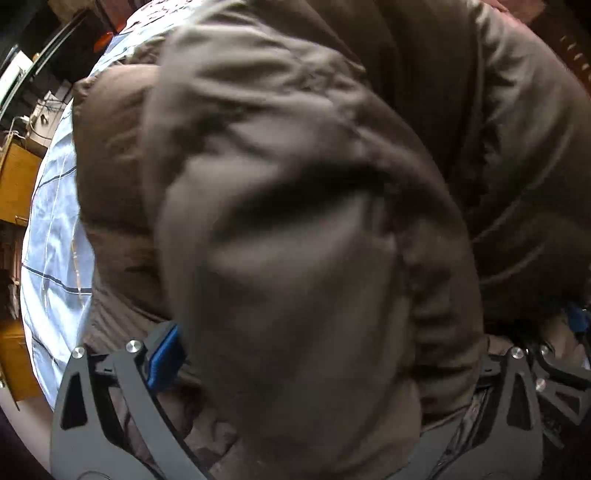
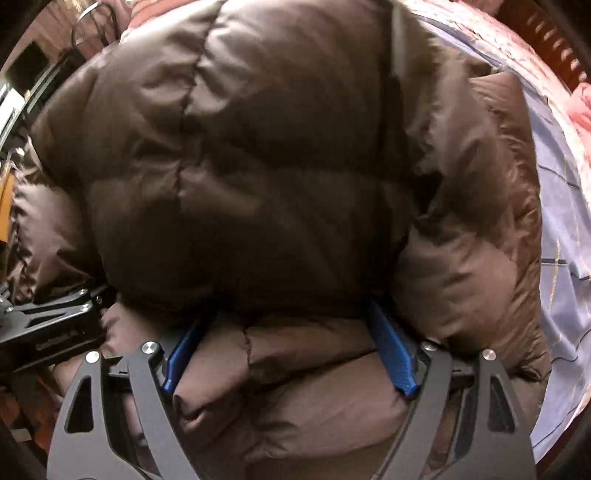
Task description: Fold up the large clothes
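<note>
Right wrist view: a brown puffy down jacket (image 2: 236, 155) fills most of the frame, bunched into a thick mound on a pale blue checked bedsheet (image 2: 561, 229) that shows down the right edge. A pink floral cover (image 2: 480, 33) sits at upper right, past the sheet. The right gripper (image 2: 288, 354) is at bottom centre, its blue pads (image 2: 391, 354) spread wide apart with a padded fold of the jacket lying between them, not pinched. The left gripper (image 2: 51, 325) shows as a black body at lower left, against the jacket's edge. Left wrist view: the same jacket (image 1: 480, 129) covers nearly everything, with a blurred fold draped close over the lens. Bedsheet (image 1: 55, 221) runs down the left side, wooden furniture (image 1: 14, 177) at far left. Left gripper (image 1: 332, 369) fingers at bottom are mostly buried; one blue pad (image 1: 166, 354) is visible at lower left, the other hidden, so can't tell if it grips the cloth.
</note>
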The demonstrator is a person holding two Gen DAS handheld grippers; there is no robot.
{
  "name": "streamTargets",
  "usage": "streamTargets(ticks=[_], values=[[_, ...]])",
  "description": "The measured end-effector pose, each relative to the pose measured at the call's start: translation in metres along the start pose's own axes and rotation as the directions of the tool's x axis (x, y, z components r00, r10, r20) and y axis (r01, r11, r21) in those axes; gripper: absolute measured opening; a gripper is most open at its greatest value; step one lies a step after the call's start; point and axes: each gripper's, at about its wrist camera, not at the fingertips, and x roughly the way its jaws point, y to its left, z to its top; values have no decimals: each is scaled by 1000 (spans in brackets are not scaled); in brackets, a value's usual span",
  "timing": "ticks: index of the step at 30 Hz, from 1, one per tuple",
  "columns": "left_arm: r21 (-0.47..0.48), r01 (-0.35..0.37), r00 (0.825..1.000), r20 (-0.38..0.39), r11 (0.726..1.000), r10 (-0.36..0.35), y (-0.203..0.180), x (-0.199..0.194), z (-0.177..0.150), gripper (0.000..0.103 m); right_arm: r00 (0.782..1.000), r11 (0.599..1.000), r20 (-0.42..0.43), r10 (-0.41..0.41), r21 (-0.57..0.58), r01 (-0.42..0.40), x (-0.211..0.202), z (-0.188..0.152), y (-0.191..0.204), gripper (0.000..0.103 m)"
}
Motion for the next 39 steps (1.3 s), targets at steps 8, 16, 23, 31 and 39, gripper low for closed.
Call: streamTargets(ticks=[8,16,23,31,39], values=[[-82,48,998,42,995,-45,11,-35,-4,95,991,999,124,39,22,-42,-71,3,-8,80],[-45,41,998,44,998,-39,4,-26,-38,98,999,1000,41,0,-1,0,-32,-29,-7,83],[-66,102,988,127,993,-93,14,-75,-46,87,998,997,23,-57,-42,58,-1,-25,0,91],[61,341,897,279,938,-344,-2,-128,-48,89,999,999,25,-31,-16,31,-10,-37,-21,91],[-65,176,984,-5,982,-176,31,-7,-46,92,1000,1000,18,12,-3,-12,-20,-47,-43,91]])
